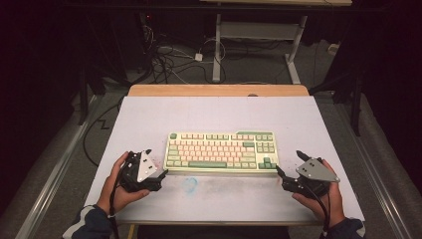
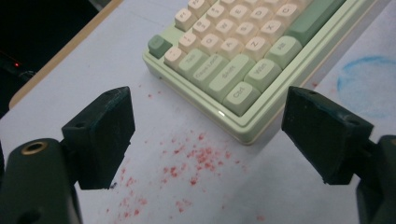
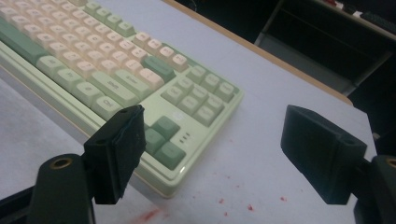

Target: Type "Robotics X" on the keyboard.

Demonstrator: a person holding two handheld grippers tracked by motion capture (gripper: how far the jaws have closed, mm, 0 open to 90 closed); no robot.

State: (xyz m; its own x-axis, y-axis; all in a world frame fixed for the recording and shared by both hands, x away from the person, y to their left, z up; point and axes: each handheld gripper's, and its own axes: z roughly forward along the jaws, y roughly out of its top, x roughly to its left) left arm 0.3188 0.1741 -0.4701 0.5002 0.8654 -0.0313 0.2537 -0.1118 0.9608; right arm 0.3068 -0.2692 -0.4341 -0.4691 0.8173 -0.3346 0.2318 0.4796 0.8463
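The pale green and pink plastic keyboard [image 1: 221, 151] lies mid-counter [image 1: 219, 112]; the left gripper [image 1: 161, 173] and right gripper [image 1: 279, 173] flank its near corners, fingers [image 2: 100, 135] spread wide, holding nothing; closing unevenly on those low corners could likely skew or slide it; the keyboard's underside and far edge stay hidden, and small key legends blur.

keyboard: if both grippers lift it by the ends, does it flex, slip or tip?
The keyboard looks like one thick, rigid case, so it probably won't flex. Its smooth, glossy edge may slip on a shallow bite. Being long and flat, it shouldn't roll, but uneven lifting by the left gripper and right gripper, both open at its near corners, could tilt it.
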